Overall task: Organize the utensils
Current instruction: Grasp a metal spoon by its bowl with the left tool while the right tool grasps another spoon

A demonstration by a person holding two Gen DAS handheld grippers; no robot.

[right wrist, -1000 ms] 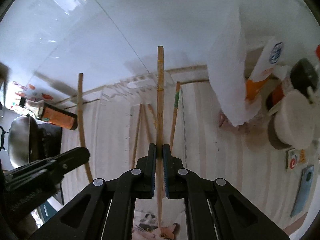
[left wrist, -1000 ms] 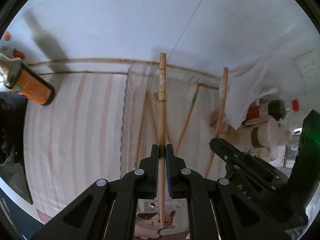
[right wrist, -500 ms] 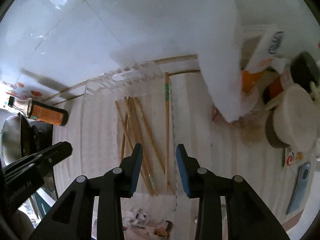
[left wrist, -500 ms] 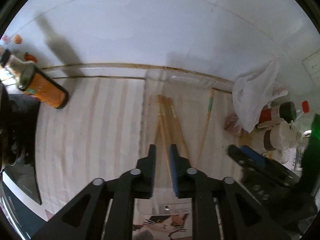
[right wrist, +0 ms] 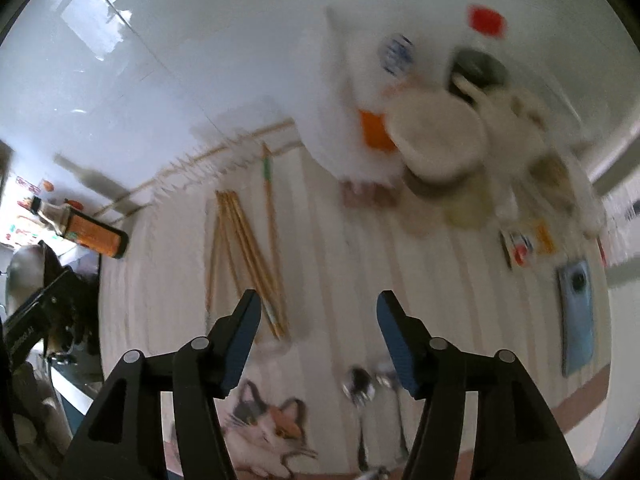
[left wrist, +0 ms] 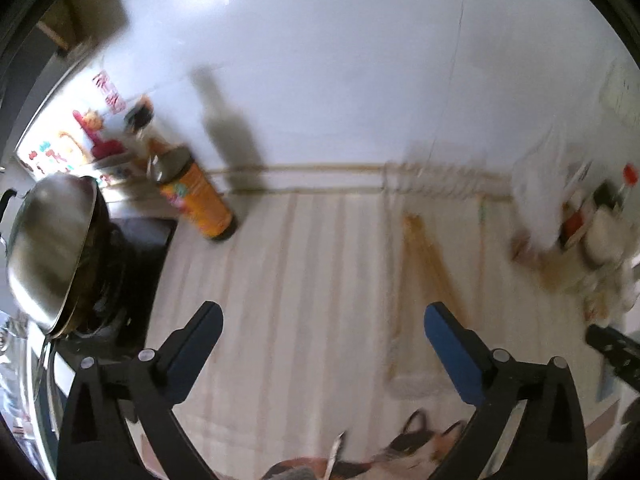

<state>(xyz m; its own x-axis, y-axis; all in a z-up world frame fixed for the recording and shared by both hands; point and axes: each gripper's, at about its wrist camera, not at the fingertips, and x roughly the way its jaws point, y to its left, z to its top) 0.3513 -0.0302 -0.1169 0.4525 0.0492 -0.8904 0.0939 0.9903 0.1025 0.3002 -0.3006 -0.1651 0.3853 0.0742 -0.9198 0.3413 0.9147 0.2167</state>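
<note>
Both grippers hang empty above the striped bench (right wrist: 340,264). The left gripper (left wrist: 322,316) has its fingers spread about as wide as they go and widening, with nothing between them. The right gripper (right wrist: 318,300) is roughly half open and opening too, also bare.

The chopsticks (right wrist: 244,240) lie in a loose fan inside the clear tray (right wrist: 188,172), which stands against the wall, to the right of the orange bottle (right wrist: 94,234). One green-banded chopstick (right wrist: 269,200) lies at the tray's right side, apart from the fan. Two spoons (right wrist: 374,392) rest on the bench nearer the camera than the tray, beside the cat picture (right wrist: 264,428).

The risk I judge greatest: the spoons lie flat, close together and shiny, so fingers closing on one could nudge the other, or skid off the thin handle. Both views are blurred, so a hasty reach could also clip the tray's edge and scatter the chopsticks.
</note>
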